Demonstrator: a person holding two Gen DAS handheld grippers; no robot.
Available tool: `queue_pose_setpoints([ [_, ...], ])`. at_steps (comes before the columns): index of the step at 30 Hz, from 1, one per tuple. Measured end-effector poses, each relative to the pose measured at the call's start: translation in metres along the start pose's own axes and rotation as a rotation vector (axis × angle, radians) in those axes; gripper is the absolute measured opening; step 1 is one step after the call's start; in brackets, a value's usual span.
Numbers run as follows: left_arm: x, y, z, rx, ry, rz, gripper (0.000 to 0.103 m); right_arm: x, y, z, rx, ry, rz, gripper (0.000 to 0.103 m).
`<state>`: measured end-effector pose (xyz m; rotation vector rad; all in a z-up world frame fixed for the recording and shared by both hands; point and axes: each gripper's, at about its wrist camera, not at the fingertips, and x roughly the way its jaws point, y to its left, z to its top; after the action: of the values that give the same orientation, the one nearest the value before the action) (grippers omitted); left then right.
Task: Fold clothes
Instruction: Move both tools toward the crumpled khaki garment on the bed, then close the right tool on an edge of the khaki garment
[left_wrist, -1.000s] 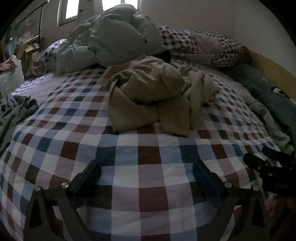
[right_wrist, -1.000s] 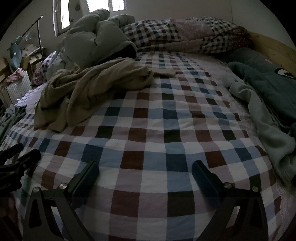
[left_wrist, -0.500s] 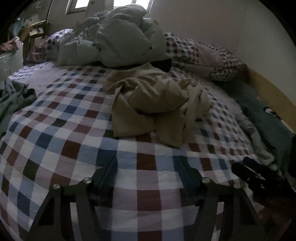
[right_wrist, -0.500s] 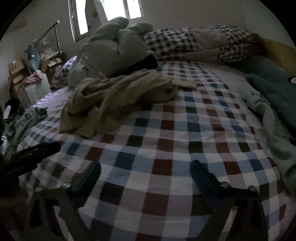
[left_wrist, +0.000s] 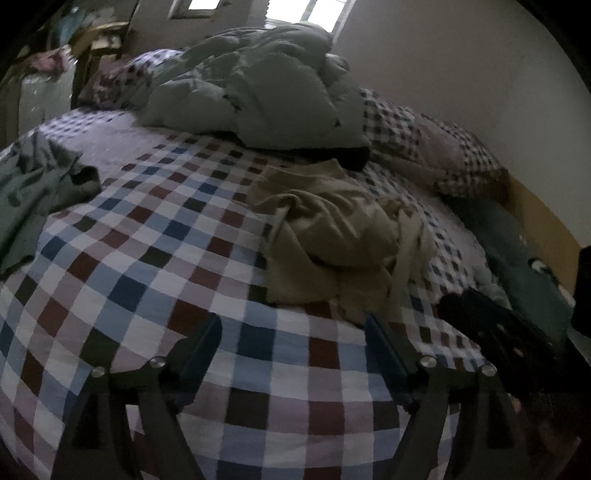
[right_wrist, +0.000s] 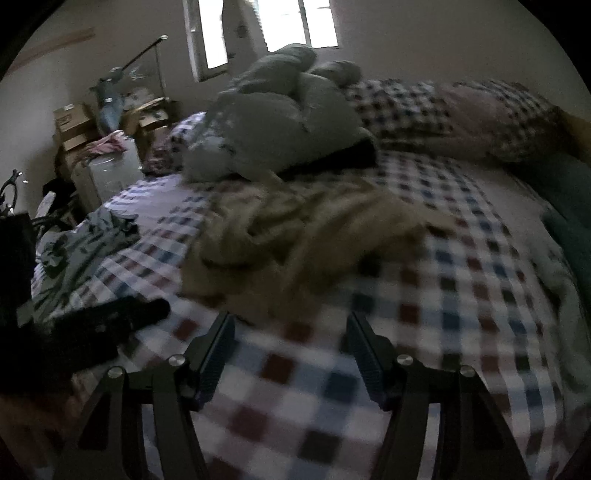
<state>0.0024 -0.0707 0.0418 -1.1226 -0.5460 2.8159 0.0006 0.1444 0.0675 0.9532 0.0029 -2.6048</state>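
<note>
Barely begun, by the look of things. No folded garment anywhere in either view. A beige garment lying crumpled in a heap on the checked bed, a little beyond the middle, just in front of the pale green duvet bunched near the pillows. Nothing spread flat, no edge lined up, no crease laid. A grey-green garment also rumpled at the left edge of the bed, and a dark teal one strewn along the right side by the wooden bed frame; whether those count as part of the job, hard to say. Left gripper hovering low over bare checked sheet short of the beige heap, jaws just eased wider again, standing well apart with only sheet showing between them. Right gripper likewise short of the heap's near edge, jaws just narrowed some yet parted and empty, nothing pinched; right view blurred. Neither gripper touching cloth. Likely left to do: reach the beige heap, take hold of an edge or shoulder, shake out and lay flat, then fold; after that, probably the same for the other pieces.
</note>
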Motion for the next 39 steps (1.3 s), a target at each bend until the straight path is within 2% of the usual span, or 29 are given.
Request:
queue_pose_setpoints([
  [5, 0.002, 0.013, 0.003, -0.080, 0.031, -0.015, 0.084, 0.026, 0.015, 0.023, -0.009, -0.004, 0.042, 0.065],
  [9, 0.004, 0.016, 0.003, -0.108, 0.050, -0.048, 0.087, 0.044, 0.024, 0.035, -0.009, -0.009, 0.040, 0.051],
  [14, 0.001, 0.019, 0.004, -0.122, 0.048, -0.063, 0.091, 0.064, 0.032, 0.049, -0.033, -0.004, 0.022, 0.044],
  [16, 0.000, 0.020, 0.005, -0.135, 0.047, -0.073, 0.091, 0.071, 0.033, 0.053, -0.042, 0.008, 0.013, 0.034],
  [19, -0.002, 0.021, 0.006, -0.147, 0.043, -0.097, 0.092, 0.079, 0.035, 0.054, -0.056, 0.027, -0.003, 0.023],
  [23, -0.006, 0.020, 0.010, -0.145, 0.027, -0.142, 0.092, 0.082, 0.036, 0.053, -0.066, 0.039, -0.003, 0.017],
  [25, -0.009, 0.020, 0.012, -0.143, 0.017, -0.168, 0.092, 0.081, 0.036, 0.052, -0.074, 0.038, -0.001, 0.009],
  [31, -0.008, 0.019, 0.015, -0.155, 0.038, -0.229, 0.092, 0.064, 0.041, 0.041, -0.089, 0.022, 0.023, 0.004],
  [39, -0.013, 0.006, 0.013, -0.105, 0.028, -0.316, 0.092, 0.038, 0.052, 0.008, -0.087, 0.017, 0.075, 0.003],
])
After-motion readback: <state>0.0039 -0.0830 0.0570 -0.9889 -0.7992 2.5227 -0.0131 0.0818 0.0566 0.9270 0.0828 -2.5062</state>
